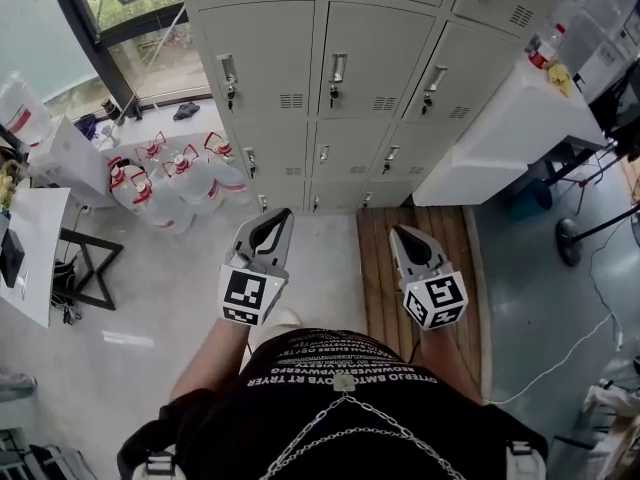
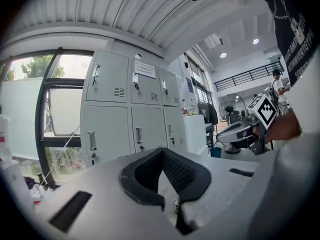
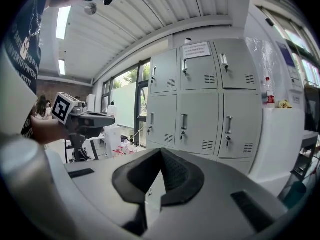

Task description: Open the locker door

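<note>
Left gripper (image 2: 161, 150) and right gripper (image 3: 160, 150) are both pressed together, empty. The stiff sheet-metal locker door (image 1: 378, 48) likely swings lightly; pull its handle (image 1: 338, 69).

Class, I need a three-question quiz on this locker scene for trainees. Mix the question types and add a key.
1. True or false: one door of the lockers already stands open.
2. What stands on the floor left of the lockers? A. water jugs B. paint tins C. a ladder
3. Fill in: the jaws of the right gripper are ___ (apart / together).
Key: 1 false; 2 A; 3 together.
</note>
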`<state>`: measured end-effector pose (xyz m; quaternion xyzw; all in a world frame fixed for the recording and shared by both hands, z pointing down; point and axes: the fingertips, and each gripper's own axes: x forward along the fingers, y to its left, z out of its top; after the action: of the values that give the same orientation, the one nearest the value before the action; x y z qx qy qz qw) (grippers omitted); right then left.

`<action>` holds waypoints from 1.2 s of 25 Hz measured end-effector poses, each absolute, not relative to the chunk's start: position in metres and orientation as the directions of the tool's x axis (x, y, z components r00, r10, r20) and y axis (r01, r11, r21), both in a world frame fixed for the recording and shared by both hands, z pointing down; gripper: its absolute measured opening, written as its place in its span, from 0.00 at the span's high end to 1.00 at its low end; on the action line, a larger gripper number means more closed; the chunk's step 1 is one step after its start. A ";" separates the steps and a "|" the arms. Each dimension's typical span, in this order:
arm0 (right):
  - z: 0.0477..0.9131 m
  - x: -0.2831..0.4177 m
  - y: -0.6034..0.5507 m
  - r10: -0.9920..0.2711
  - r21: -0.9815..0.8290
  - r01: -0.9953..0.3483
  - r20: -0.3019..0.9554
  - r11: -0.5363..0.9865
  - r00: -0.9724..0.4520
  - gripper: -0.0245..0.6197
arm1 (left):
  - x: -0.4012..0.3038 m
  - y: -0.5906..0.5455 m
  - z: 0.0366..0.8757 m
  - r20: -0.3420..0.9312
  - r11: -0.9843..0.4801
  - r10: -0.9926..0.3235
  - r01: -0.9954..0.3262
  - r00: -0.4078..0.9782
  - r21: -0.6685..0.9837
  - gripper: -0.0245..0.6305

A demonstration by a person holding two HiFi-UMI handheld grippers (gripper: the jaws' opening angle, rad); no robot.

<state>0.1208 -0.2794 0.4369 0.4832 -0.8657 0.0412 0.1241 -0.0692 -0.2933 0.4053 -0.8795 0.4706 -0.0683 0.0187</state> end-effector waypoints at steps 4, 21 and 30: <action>0.432 0.079 -0.315 -0.812 0.062 -0.829 0.253 0.555 -0.525 0.97 | -0.114 -0.316 0.405 0.086 -0.530 -0.848 -0.842 0.523 -0.105 0.96; 0.437 0.039 -0.366 -0.829 0.077 -0.850 0.284 0.521 -0.482 0.97 | -0.173 -0.364 0.437 0.112 -0.544 -0.837 -0.838 0.536 -0.049 0.96; 0.438 0.022 -0.423 -0.782 0.058 -0.797 0.248 0.601 -0.572 0.97 | -0.188 -0.388 0.449 0.156 -0.460 -0.880 -0.887 0.449 -0.041 0.96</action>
<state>0.0222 -0.4232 0.4383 0.4456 -0.8860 0.0299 0.1249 -0.1876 -0.3884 0.4493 -0.8509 0.5190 -0.0775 -0.0230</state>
